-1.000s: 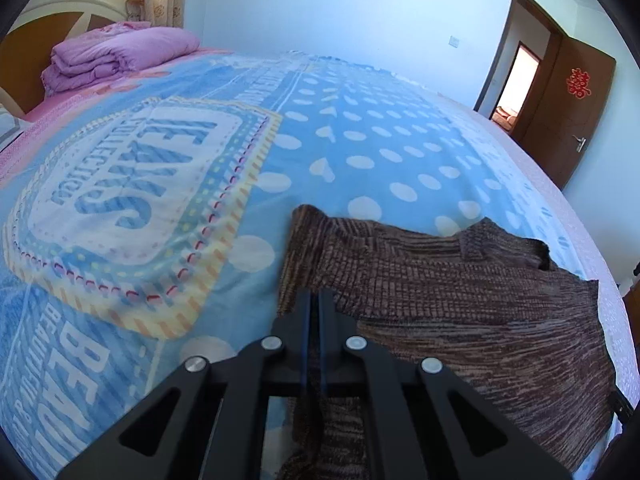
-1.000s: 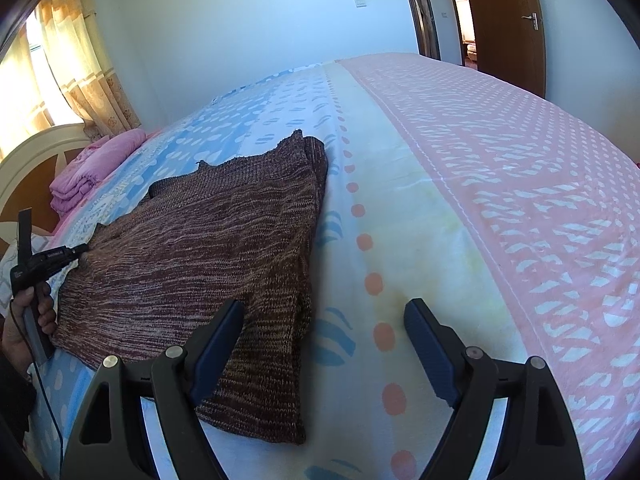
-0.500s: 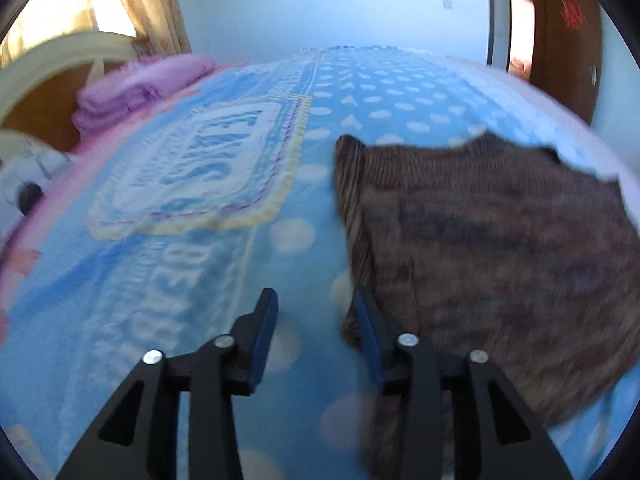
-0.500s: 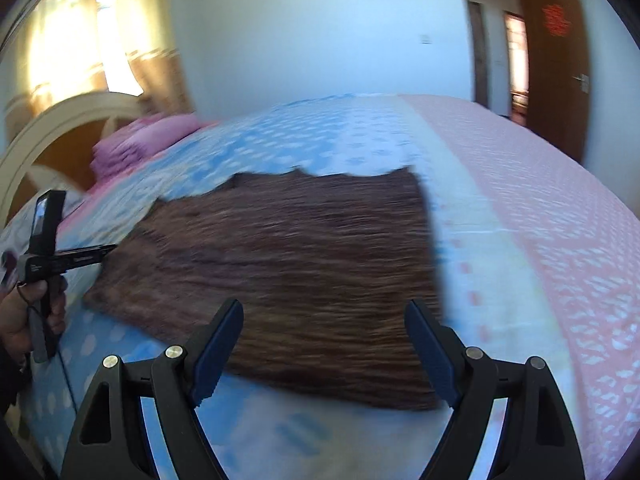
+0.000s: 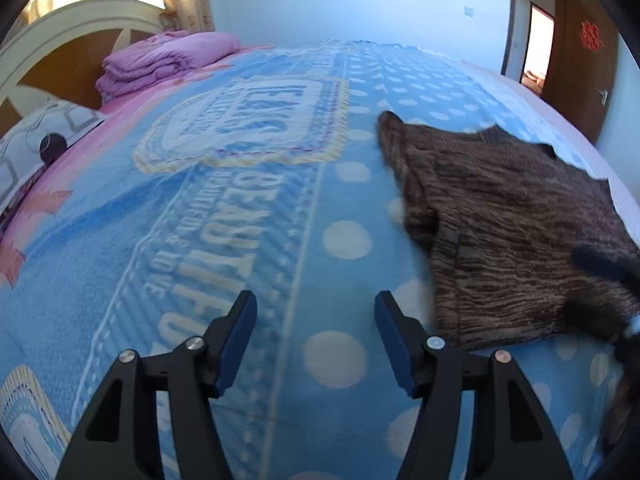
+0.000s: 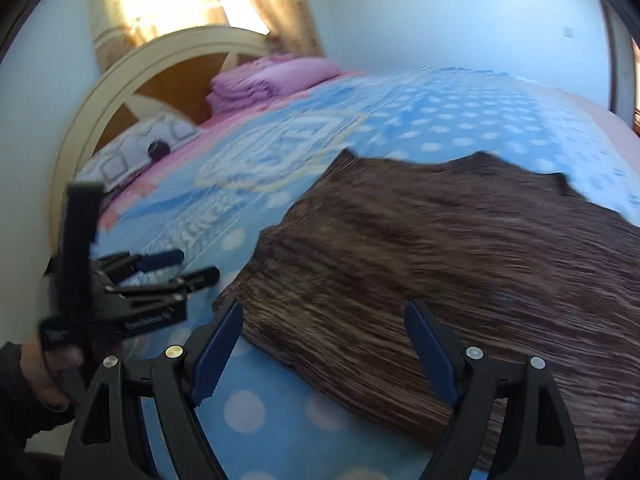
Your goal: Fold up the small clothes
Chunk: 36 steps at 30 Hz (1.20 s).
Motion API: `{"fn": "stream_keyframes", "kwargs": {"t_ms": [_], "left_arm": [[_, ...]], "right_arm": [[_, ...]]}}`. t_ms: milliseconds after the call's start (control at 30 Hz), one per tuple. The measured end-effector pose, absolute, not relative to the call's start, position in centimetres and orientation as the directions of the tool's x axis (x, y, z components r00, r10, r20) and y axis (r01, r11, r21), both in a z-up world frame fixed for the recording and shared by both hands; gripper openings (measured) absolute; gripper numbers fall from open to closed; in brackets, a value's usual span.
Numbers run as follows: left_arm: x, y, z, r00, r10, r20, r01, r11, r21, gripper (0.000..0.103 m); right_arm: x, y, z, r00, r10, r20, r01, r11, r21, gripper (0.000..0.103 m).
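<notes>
A brown knitted garment [image 5: 508,232] lies flat on the blue dotted bedspread [image 5: 248,248]; it also shows in the right wrist view [image 6: 460,264]. My left gripper [image 5: 316,316] is open and empty, over bare bedspread just left of the garment's near left corner. It also shows in the right wrist view [image 6: 188,266], held in a hand. My right gripper [image 6: 324,324] is open and empty, its jaws standing over the garment's near edge. Its dark tip [image 5: 600,264] shows blurred at the right of the left wrist view.
A folded purple quilt [image 5: 168,60] lies by the wooden headboard [image 5: 64,52] at the far left. A patterned pillow [image 5: 36,148] lies beside it. A brown door [image 5: 580,60] stands open at the far right.
My left gripper let go of the garment's left edge, opened wide and drew back to the left. My right gripper swung left over the garment's near edge.
</notes>
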State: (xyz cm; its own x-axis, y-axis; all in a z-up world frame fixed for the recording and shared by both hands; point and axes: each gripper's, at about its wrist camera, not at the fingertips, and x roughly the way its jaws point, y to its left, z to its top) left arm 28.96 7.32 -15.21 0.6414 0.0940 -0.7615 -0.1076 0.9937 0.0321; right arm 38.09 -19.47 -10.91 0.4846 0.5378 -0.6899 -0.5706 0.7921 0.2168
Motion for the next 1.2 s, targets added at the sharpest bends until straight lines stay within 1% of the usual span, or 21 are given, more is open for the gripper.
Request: {"fn": "stream_keyframes", "kwargs": {"t_ms": [33,67,100,133,200,267,300,367,400,567,667,700,733,767,800,833,967,1200], "left_arm": [[28.9,8.1,-15.0,0.643,0.103,-0.759,-0.123,0.992,0.030,0.067],[28.8,8.6,-14.8,0.648,0.103,-0.755,-0.130,0.991,0.024,0.071],[29.0,9.4,-14.5,0.655,0.093,-0.750,-0.130,0.992,0.010,0.075],[29.2,10.0,-14.4,0.658,0.103,-0.746,-0.138,0.990,0.015,0.077],[29.7,10.6,-13.9,0.668,0.121,-0.734,-0.148,0.989,0.028,0.084],[30.8,10.9,-13.4,0.684,0.128,-0.718,-0.150,0.988,0.033,0.085],[31.6,11.0,-13.2,0.687,0.131,-0.715,-0.151,0.988,0.035,0.088],[32.9,11.1,-13.0,0.685,0.114,-0.720,-0.150,0.989,0.014,0.092],[33.6,11.2,-13.0,0.681,0.095,-0.726,-0.143,0.990,-0.005,0.092],[35.6,10.8,-12.6,0.681,0.046,-0.731,-0.100,0.994,-0.031,0.093],[36.9,9.6,-12.5,0.672,0.000,-0.741,-0.043,0.998,-0.038,0.093],[37.1,9.3,-12.4,0.674,0.012,-0.739,-0.041,0.999,-0.021,0.093],[37.5,8.8,-12.5,0.677,0.028,-0.735,-0.038,0.999,0.002,0.093],[37.9,8.4,-12.5,0.679,0.030,-0.734,-0.030,0.999,0.013,0.093],[38.3,8.1,-12.6,0.678,0.031,-0.735,-0.026,0.999,0.018,0.093],[38.6,7.9,-12.7,0.676,0.032,-0.736,-0.025,0.999,0.021,0.093],[39.8,6.8,-13.2,0.667,0.034,-0.745,-0.007,0.999,0.039,0.093],[41.6,4.9,-14.4,0.638,0.039,-0.769,0.026,0.997,0.072,0.093]], "right_arm": [[38.1,-18.3,-12.1,0.431,0.551,-0.715,-0.595,0.769,0.234,0.083],[37.7,-17.0,-13.6,0.337,0.568,-0.751,-0.628,0.730,0.270,0.084],[36.4,-16.2,-13.5,0.375,0.539,-0.754,-0.661,0.726,0.190,0.084],[35.4,-15.6,-13.2,0.350,0.551,-0.757,-0.704,0.688,0.175,0.084],[34.2,-15.4,-12.7,0.313,0.578,-0.753,-0.738,0.648,0.191,0.083],[33.7,-15.6,-12.3,0.373,0.560,-0.740,-0.728,0.670,0.141,0.083],[33.6,-15.8,-12.0,0.420,0.545,-0.726,-0.710,0.695,0.111,0.083],[33.7,-15.6,-11.4,0.512,0.481,-0.712,-0.663,0.748,0.028,0.083],[33.6,-15.2,-11.1,0.555,0.446,-0.702,-0.643,0.765,-0.022,0.083],[32.6,-12.3,-11.4,0.599,0.389,-0.700,-0.668,0.725,-0.168,0.083],[32.2,-10.8,-11.9,0.629,0.356,-0.691,-0.668,0.702,-0.247,0.083],[32.3,-10.3,-12.1,0.627,0.353,-0.694,-0.673,0.694,-0.256,0.081],[32.3,-10.4,-12.3,0.636,0.340,-0.693,-0.667,0.693,-0.272,0.072],[32.2,-10.4,-12.4,0.644,0.323,-0.694,-0.660,0.694,-0.289,0.066],[32.5,-10.4,-12.5,0.644,0.310,-0.699,-0.653,0.698,-0.292,0.052],[33.1,-10.4,-12.6,0.639,0.304,-0.707,-0.649,0.706,-0.283,0.048],[34.0,-10.5,-13.1,0.619,0.304,-0.724,-0.648,0.719,-0.252,0.048],[34.0,-10.7,-13.4,0.637,0.304,-0.708,-0.631,0.733,-0.253,0.046]]}}
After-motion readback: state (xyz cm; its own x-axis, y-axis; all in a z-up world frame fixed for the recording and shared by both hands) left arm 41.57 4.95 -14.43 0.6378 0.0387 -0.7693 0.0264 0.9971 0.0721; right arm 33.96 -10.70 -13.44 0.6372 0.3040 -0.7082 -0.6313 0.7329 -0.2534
